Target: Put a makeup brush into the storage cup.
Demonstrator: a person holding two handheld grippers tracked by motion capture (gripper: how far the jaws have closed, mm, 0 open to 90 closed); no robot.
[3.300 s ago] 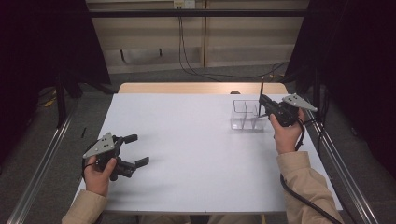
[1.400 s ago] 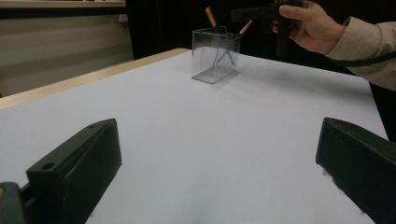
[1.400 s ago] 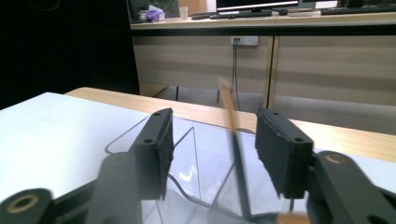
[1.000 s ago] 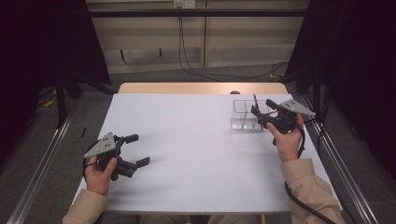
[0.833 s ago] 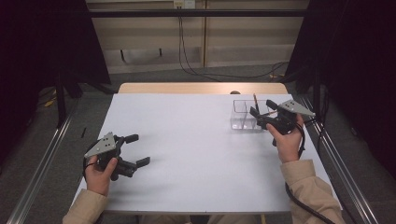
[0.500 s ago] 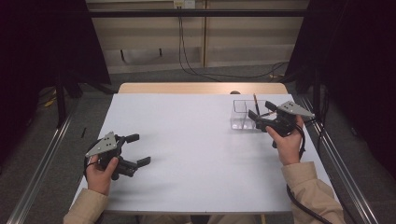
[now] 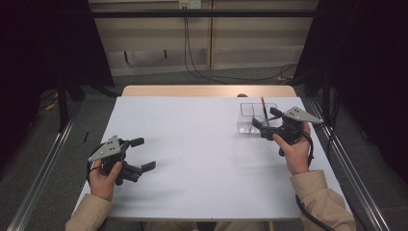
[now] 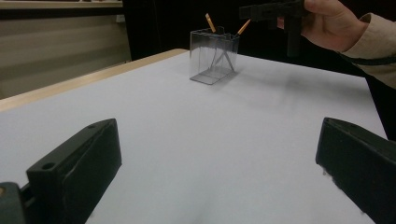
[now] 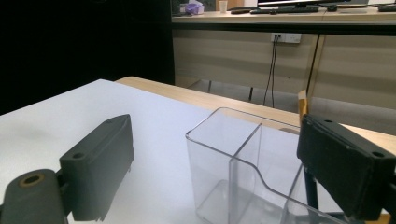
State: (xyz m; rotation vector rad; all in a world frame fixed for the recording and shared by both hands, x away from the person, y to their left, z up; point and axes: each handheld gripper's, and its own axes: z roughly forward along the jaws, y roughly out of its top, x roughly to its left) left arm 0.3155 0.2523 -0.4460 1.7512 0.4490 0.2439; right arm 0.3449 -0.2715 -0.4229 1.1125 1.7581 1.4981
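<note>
High view: clear holder (image 7: 251,118) just beyond right gripper (image 7: 266,126) fingers (image 7: 256,123).

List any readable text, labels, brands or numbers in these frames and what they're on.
None can be read.
Clear organizer: no label or print.
Pencils in it: no legible marking.
Left gripper and right gripper: black jaws and grey plates unmarked.
Wall socket: no text legible.
Items on the far counter: too small and blurred to tell.
</note>
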